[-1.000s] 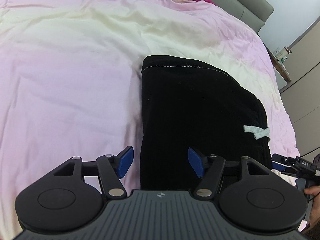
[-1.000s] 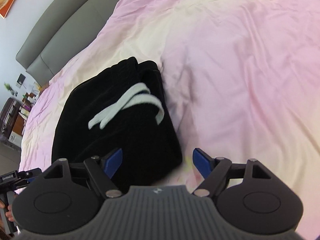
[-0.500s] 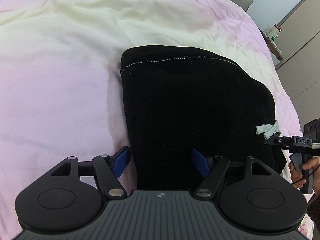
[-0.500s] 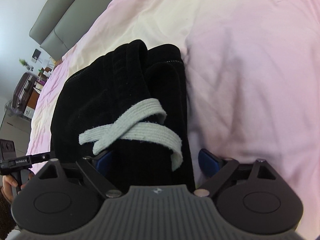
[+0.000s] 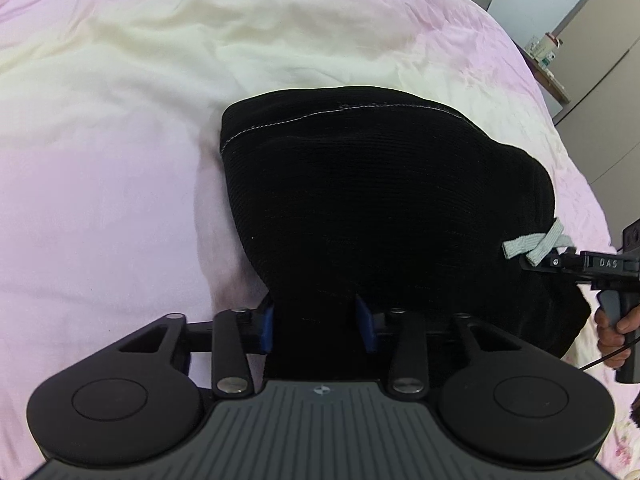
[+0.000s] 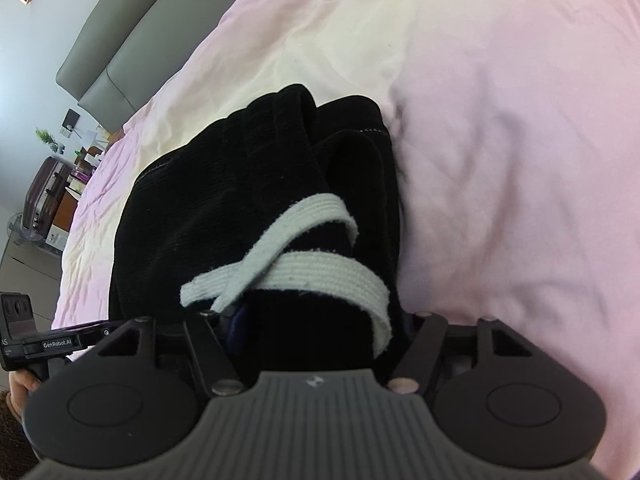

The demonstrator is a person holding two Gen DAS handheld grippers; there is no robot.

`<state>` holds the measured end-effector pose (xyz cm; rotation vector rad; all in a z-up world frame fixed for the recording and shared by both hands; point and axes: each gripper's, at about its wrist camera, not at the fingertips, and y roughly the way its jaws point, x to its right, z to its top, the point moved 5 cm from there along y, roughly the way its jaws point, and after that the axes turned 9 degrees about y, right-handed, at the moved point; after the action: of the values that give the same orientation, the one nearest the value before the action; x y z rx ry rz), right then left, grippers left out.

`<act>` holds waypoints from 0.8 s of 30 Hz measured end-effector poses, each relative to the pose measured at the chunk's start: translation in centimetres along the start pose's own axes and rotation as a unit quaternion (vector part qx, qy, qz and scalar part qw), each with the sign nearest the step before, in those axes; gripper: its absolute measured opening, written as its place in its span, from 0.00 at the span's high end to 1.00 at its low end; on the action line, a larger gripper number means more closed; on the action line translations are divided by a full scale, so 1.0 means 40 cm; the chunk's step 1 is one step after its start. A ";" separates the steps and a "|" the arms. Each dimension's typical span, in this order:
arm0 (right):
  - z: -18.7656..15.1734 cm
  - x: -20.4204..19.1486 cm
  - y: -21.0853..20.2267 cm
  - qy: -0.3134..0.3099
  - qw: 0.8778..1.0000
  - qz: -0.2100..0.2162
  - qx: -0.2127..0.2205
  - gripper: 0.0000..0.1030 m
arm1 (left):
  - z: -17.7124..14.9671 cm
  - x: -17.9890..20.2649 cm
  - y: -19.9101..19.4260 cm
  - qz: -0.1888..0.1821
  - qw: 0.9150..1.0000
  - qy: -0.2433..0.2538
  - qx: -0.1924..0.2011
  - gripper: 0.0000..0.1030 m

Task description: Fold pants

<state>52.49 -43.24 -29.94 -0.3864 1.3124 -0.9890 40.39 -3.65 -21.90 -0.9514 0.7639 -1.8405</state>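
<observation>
The bed (image 5: 120, 200), spread with a pink and cream cover, carried everything, and its soft, broad top gave the cloth room to lie flat. On it lay the black pants (image 5: 380, 208), already doubled into a thick, compact bundle near the bed's near edge, with a stitched hem running along the far side in the left wrist view. That placement seemed deliberate: the bundle sat within reach of both hands, so each near corner could be taken at once.

The left tongs (image 5: 316, 328) sat at the bundle's near left corner, with a fold of the black cloth between the blue pads. Its jaws were closing on that fold, and the pads looked to be touching the fabric on both sides. The right tongs (image 6: 320, 320) met the opposite end, at the waistband, where the cloth was thickest. Its jaws were closing too, with the bundle between them; one blue pad (image 6: 236, 320) showed against the fabric, while the other was hidden behind cloth, so a firm grip could not be confirmed.

Taking both near corners together probably served to lift that edge evenly for the next fold.

Smallest was the pale drawstring (image 6: 304, 256), crossed loosely over the waistband, one end hanging by the right tongs where it could be caught in the pinch.
</observation>
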 end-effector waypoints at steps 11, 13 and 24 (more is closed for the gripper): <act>-0.002 -0.094 -0.069 -0.022 0.999 -0.032 0.021 0.62 | 0.010 0.069 -0.085 0.021 0.999 0.033 0.003 0.80; -0.009 -0.114 -0.096 -0.020 0.999 -0.029 0.018 0.64 | 0.002 0.084 -0.113 0.019 0.999 0.035 0.000 0.80; -0.189 -0.214 -0.267 -0.010 1.000 0.001 -0.004 0.67 | -0.105 0.102 -0.295 -0.003 1.000 0.008 -0.023 0.80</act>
<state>41.91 -40.39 -18.75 -0.4003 1.2982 -0.9767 30.51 -2.12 -13.34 -0.9701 0.8161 -1.8436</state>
